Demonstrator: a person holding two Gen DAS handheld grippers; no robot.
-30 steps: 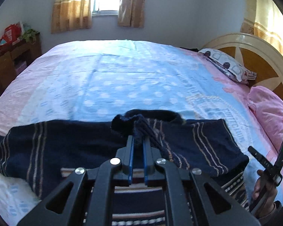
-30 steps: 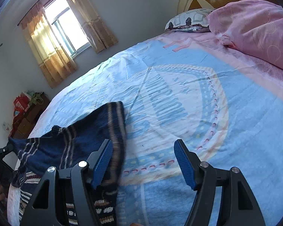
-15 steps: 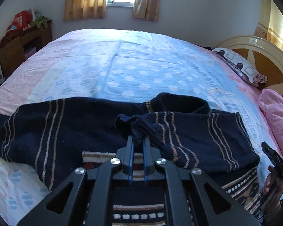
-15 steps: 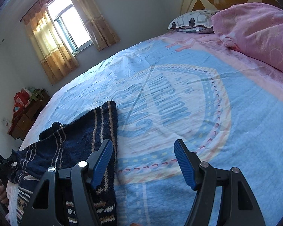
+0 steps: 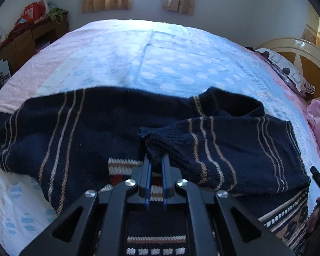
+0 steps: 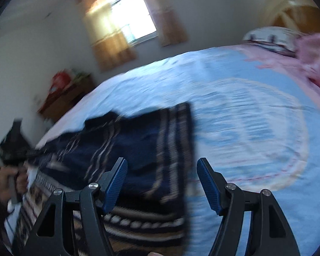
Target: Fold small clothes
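Left hand-held gripper: the blue-padded fingers are drawn nearly together, with a fold of dark knit pinched between them. Right hand-held gripper: the jaws are spread wide, nothing being held between the pads. The person's left hand is seen wrapped around the left handle; this view is blurred.

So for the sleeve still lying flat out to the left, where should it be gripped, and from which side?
Grip the spread sleeve at its outer cuff end, near the thin stripes, coming in low from the left with one finger under the edge. It lies flat on the bedspread, so only its free edge offers a pinch. The left gripper is clamped on the other sleeve's cuff.
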